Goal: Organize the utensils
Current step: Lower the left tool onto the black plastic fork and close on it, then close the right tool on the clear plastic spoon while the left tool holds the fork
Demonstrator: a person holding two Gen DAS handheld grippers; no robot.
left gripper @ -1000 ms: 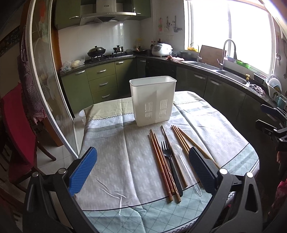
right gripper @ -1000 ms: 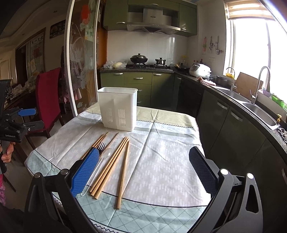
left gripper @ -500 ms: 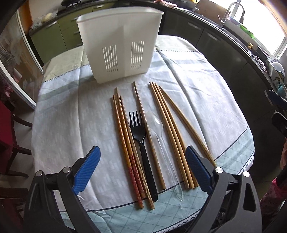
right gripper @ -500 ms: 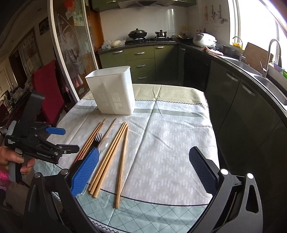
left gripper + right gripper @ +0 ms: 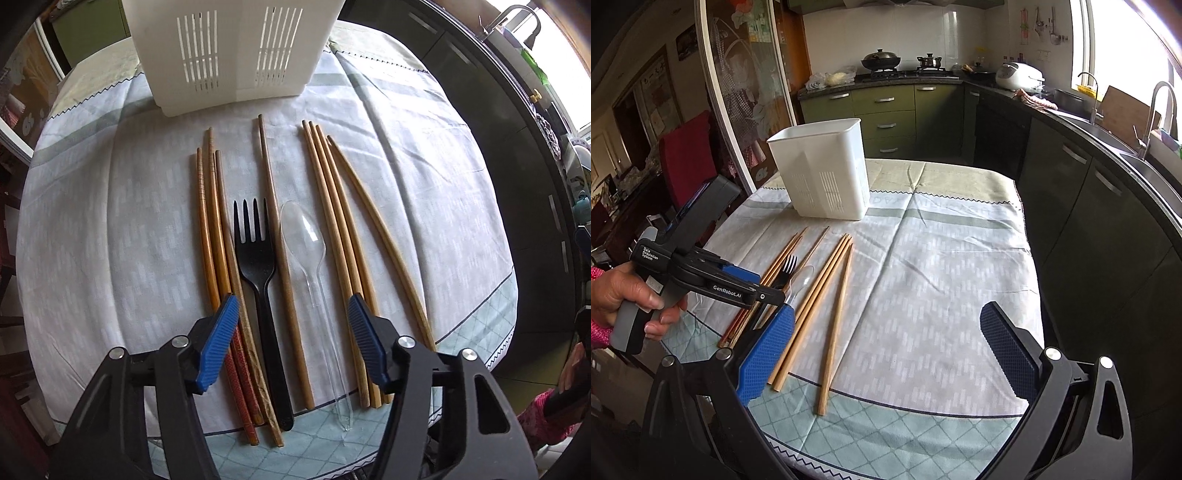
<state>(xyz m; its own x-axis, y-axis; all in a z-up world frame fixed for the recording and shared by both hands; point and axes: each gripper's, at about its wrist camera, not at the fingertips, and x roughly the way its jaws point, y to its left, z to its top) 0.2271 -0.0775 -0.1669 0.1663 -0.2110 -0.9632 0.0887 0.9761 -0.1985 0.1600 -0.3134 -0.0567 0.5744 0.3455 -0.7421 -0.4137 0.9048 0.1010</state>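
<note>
A white slotted utensil holder (image 5: 232, 51) stands at the far side of the table; it also shows in the right wrist view (image 5: 823, 173). In front of it lie several wooden chopsticks (image 5: 336, 229), a black plastic fork (image 5: 258, 273) and a clear plastic spoon (image 5: 306, 243), side by side. My left gripper (image 5: 291, 310) is open and hovers low over the handles of the fork, a chopstick and the spoon. My right gripper (image 5: 890, 332) is open and empty, above the table's near right part, beside the right-hand chopsticks (image 5: 834, 310).
The table carries a pale patterned cloth (image 5: 942, 266). Dark kitchen cabinets and a sink (image 5: 1108, 177) run along the right. A red chair (image 5: 687, 155) and a glass door stand to the left. The left gripper body (image 5: 701, 269) shows in the right wrist view.
My left gripper has dropped down and forward over the utensils, and its jaws have narrowed. My right gripper has stayed almost in place.
</note>
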